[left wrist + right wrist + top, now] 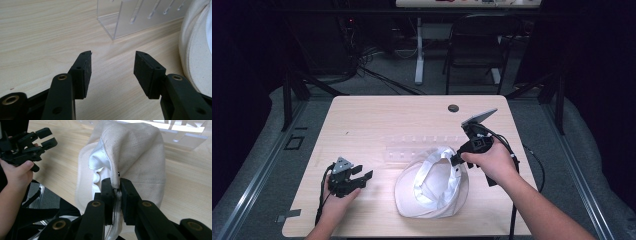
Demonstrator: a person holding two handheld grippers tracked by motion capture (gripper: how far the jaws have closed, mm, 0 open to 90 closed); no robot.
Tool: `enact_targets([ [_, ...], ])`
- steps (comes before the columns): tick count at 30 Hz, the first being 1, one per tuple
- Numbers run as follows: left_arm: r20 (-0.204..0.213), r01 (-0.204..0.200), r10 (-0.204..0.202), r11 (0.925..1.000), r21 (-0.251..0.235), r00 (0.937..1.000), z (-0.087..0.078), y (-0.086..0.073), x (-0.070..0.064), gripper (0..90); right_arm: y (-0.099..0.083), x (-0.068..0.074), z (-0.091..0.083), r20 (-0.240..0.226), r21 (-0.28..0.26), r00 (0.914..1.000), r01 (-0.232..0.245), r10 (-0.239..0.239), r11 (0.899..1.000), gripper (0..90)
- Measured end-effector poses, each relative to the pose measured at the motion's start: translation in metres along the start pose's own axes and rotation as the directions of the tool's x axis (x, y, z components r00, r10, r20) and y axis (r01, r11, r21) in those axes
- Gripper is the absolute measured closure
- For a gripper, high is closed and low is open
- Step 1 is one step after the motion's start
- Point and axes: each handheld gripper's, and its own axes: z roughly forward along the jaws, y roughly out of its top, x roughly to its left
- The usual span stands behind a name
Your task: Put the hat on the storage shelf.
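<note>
The right hand-held gripper point(458, 159) is clenched on the hat point(432, 182), its two jaws pinching the rim of the hat's opening. In the right gripper view the cream fabric is squeezed between the black pads point(108, 195), with the white lining folded just left of the pinch and the crown bulging beyond it. The hat point(130, 160) lies on the tabletop point(377, 120) at the near middle, opening upward, its white inner band standing up as a loop. Its right edge is lifted where the jaws hold it.

The left hand-held gripper point(362, 176) is released, jaws spread wide with nothing between them. It sits low over the tabletop at the left, well apart from the hat, pointing toward it. In the left gripper view the pads point(83, 72) frame bare wood, and the hat's edge point(195, 50) shows at the far right.

A clear acrylic rack point(412, 147) stands on the tabletop just behind the hat; its near corner point(117, 25) lies ahead of the left jaws.
</note>
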Motion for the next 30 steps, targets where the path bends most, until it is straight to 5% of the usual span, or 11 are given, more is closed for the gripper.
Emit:
enact_targets([
  [9, 0.005, 0.000, 0.000, 1.0000, 0.005, 1.0000, 0.000, 0.000, -0.002, 48.6, 0.007, 0.018, -0.020, -0.008, -0.022, 0.9997, 0.024, -0.024, 0.999, 82.1],
  [22, 0.010, -0.007, 0.006, 0.9999, 0.011, 0.9999, 0.001, 0.000, -0.004, 48.7, 0.024, 0.049, -0.048, 0.148, -0.004, 0.9857, 0.083, -0.082, 0.997, 82.1],
  [30, 0.013, -0.018, 0.018, 0.9998, 0.012, 0.9998, 0.002, 0.000, -0.006, 48.7, 0.034, 0.057, -0.064, 0.254, 0.003, 0.9612, 0.112, -0.109, 0.994, 82.1],
])
